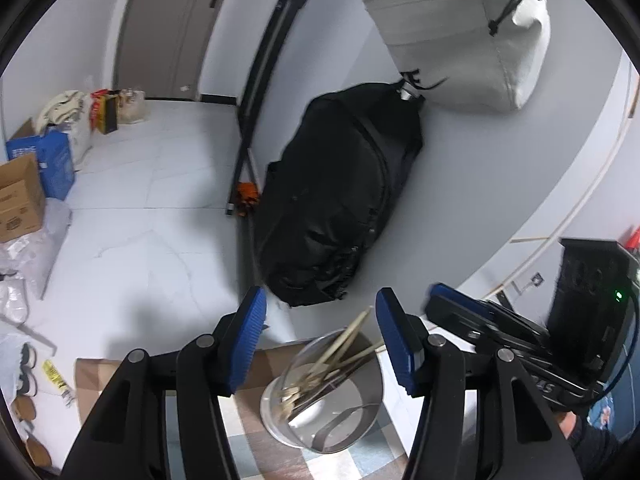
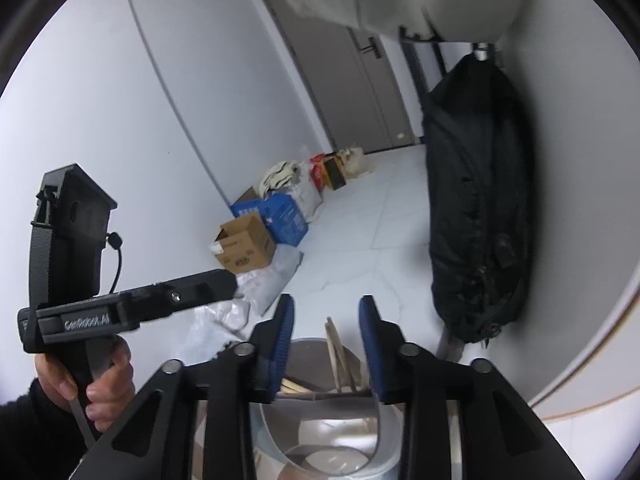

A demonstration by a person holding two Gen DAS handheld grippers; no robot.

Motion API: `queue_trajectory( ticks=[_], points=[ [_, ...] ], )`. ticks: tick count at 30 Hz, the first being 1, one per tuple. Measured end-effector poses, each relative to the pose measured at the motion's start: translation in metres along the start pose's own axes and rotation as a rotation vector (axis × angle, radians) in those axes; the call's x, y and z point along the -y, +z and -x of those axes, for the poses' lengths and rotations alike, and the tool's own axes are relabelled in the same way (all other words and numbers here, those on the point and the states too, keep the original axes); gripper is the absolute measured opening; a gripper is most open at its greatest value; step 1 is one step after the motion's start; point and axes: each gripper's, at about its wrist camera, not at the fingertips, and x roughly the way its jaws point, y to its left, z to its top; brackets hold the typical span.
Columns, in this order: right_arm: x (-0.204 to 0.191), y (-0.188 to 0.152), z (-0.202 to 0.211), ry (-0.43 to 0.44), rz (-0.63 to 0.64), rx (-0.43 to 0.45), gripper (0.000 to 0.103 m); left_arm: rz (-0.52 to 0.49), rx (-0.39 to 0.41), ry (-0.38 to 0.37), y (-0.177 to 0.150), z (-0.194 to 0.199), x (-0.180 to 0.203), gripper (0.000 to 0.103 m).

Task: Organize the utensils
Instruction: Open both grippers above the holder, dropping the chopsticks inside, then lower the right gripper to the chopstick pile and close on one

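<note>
A clear round holder [image 1: 324, 400] stands on a checked cloth [image 1: 256, 448], with several wooden chopsticks [image 1: 344, 344] leaning in it. My left gripper [image 1: 320, 308] is open, its blue pads standing either side above the holder and touching nothing. In the right wrist view the same holder [image 2: 272, 432] sits just below my right gripper [image 2: 326, 304]. That gripper is open too. The chopsticks [image 2: 334, 348] rise into the gap between its pads without being pressed. A hand [image 2: 100, 384] grips the left gripper's handle at the left.
A black bag [image 1: 340, 208] hangs against the wall just behind the holder, under a beige bag [image 1: 460, 32]. A black stand [image 1: 248, 140] leans by the wall. Cardboard and blue boxes [image 2: 260, 236] and plastic bags lie on the white floor.
</note>
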Motion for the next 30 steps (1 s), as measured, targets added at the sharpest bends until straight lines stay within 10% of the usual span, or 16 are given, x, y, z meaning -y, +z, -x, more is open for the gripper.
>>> queue_trajectory(
  ticks=[14,30],
  points=[
    [-0.029,-0.023,0.042,0.016,0.021,0.083,0.074,0.018,0.144,0.268,-0.027,0.051,0.008,0.052],
    [-0.078,-0.058,0.069,0.051,0.059,0.132,0.085,-0.022,0.266,0.41,-0.073,0.094,0.019,0.077]
  ],
)
